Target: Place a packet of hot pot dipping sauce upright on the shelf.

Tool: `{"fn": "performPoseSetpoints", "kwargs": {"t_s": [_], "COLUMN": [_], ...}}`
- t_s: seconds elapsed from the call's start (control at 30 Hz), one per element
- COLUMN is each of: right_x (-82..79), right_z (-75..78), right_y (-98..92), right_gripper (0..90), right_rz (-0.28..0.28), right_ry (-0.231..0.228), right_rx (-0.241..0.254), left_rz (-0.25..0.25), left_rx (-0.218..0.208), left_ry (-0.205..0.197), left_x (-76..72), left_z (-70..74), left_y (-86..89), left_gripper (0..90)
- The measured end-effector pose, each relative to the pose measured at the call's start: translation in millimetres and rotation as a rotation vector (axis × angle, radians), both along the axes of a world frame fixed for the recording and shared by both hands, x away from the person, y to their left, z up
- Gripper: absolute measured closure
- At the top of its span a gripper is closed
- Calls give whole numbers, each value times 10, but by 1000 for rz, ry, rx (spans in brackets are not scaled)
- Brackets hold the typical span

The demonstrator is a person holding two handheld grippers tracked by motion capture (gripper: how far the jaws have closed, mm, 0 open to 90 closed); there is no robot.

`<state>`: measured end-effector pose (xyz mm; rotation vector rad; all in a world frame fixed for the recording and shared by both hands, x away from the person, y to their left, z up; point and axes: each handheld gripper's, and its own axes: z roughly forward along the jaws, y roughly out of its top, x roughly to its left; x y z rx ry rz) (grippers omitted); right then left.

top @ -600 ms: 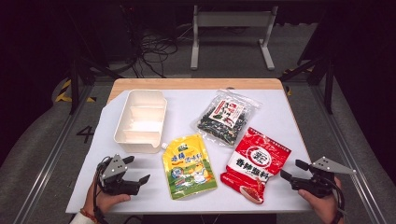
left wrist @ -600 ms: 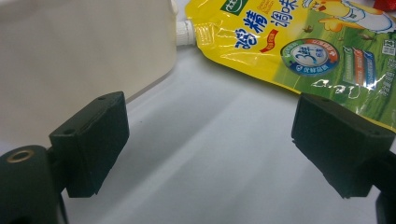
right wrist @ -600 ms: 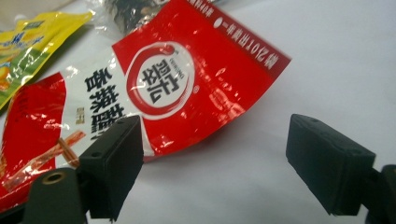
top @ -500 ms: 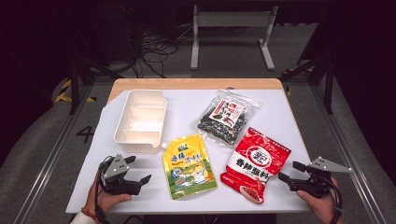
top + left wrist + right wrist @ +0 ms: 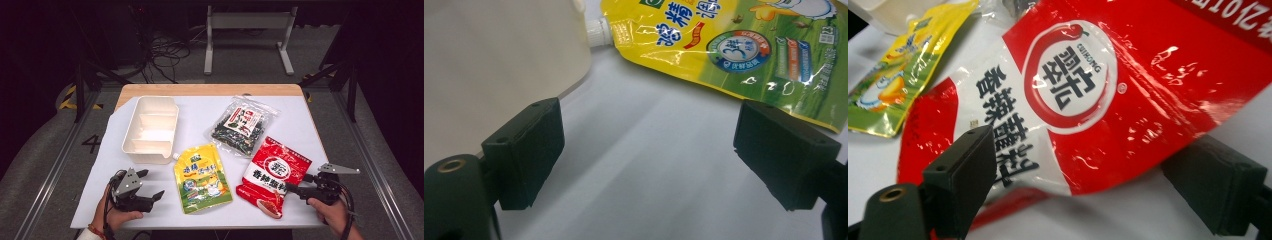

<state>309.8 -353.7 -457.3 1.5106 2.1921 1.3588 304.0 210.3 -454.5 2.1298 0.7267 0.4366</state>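
On the white table cover lie a yellow spouted pouch [image 5: 202,177], a red and white sachet [image 5: 274,175] and a clear bag of dark dried food [image 5: 240,126]. My left gripper [image 5: 152,185] rests open at the front left, pointing at the yellow pouch [image 5: 734,45], with bare cover between its jaws. At the front right my right gripper [image 5: 295,184] is open at the edge of the red sachet [image 5: 1088,95], its jaws wide on either side of that bag's lower part without touching it.
A cream divided tray [image 5: 150,130] stands at the back left, and its wall [image 5: 494,60] rises just left of my left gripper. The table's wooden back edge [image 5: 210,90] shows beyond the cover. Cables and a metal stand [image 5: 247,30] are on the floor behind.
The right gripper has slid a little left toward the red sachet. The left gripper has barely moved.
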Motion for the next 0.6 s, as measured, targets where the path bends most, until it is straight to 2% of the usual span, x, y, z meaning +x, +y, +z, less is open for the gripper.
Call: {"fn": "performPoseSetpoints", "kwargs": {"t_s": [0.1,0.13,0.2,0.27,0.3,0.4,0.47,0.53,0.6], "right_x": [26,30,31,39,43,46,33,21,6], "right_z": [-13,-17,-13,-12,-12,-12,-5,11,38], "right_y": [35,63,125,159,166,157,144,139,132], "right_gripper": [159,163,210,291,356,605,778,860,896], "right_rz": [-1,5,12,20,13,-19,-42,-37,-21], "right_ry": [37,43,33,34,35,35,23,7,-13], "right_rx": [88,98,67,58,53,46,62,64,78], "left_rz": [-11,-16,-30,-46,-53,-78,-86,-95,-111], "left_rx": [13,9,-12,-14,-11,33,22,3,-22], "left_ry": [3,0,16,21,23,7,16,26,36], "left_x": [-13,-8,6,21,24,28,41,60,74], "left_z": [-7,-4,2,5,2,-2,6,29,53], "left_y": [-44,-55,-80,-129,-148,-224,-240,-258,-292], "left_gripper": [140,139,140,140,140,144,144,147,149]}}
